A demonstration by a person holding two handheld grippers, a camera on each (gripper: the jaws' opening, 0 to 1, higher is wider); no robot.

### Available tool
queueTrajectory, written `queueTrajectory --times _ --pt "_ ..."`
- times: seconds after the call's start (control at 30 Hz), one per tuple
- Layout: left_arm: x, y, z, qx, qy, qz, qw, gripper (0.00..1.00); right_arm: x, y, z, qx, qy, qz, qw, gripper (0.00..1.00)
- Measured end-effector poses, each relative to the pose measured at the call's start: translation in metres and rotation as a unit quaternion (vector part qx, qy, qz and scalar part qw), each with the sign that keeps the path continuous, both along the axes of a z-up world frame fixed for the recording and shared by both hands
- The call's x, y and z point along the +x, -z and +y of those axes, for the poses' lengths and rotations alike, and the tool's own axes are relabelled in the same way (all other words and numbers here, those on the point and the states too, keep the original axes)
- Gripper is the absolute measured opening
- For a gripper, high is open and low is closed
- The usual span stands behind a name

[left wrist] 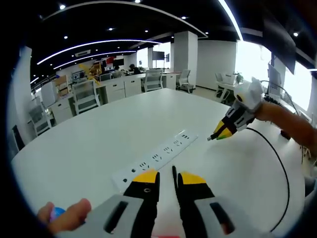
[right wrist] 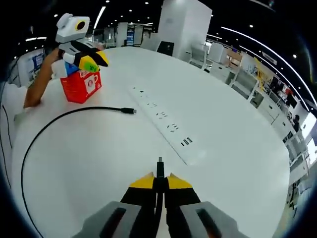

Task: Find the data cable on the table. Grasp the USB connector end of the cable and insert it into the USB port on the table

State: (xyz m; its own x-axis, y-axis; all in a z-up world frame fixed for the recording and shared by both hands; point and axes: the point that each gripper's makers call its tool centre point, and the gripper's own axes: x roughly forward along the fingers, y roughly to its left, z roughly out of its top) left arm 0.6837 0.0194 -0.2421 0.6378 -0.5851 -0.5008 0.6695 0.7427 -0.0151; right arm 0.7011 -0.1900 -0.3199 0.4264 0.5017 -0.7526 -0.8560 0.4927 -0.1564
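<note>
Pinching the USB connector end (right wrist: 160, 164) of the data cable (right wrist: 44, 130) between its yellow-tipped jaws, the right gripper (right wrist: 160, 182) hangs just above the white table (right wrist: 233, 148), the plug poking forward toward the power strip (right wrist: 163, 121). The strip's USB ports (right wrist: 186, 142) lie a short way ahead and to the right. Behind, the black cable loops across the tabletop, its other plug (right wrist: 128, 110) lying loose near a red box (right wrist: 80, 85). Over that box hovers the left gripper (right wrist: 91, 61); in the left gripper view its jaws (left wrist: 167, 179) stand slightly apart, holding nothing, above the strip
</note>
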Motion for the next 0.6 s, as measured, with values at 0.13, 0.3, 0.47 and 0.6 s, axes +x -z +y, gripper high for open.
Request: queueTrajectory --times 0.13,0.3,0.47,0.6 --pt "0.001 0.0 0.0 0.0 0.0 0.0 1.0 0.16 0.005 0.002 -0.003 -0.053 -0.017 -0.001 0.9984 0.08" --pt "0.001 0.0 -0.001 0.0 0.0 0.0 1.0 0.16 0.017 -0.004 -0.002 -0.1 -0.036 0.006 0.9944 0.08" --pt "0.001 0.0 -0.001 0.0 0.0 0.0 1.0 0.16 0.03 -0.013 0.0 -0.151 -0.056 0.009 0.987 0.09" --pt "0.002 0.0 -0.001 0.0 0.0 0.0 1.0 0.16 0.038 -0.017 0.0 -0.187 -0.075 0.014 0.9793 0.09"
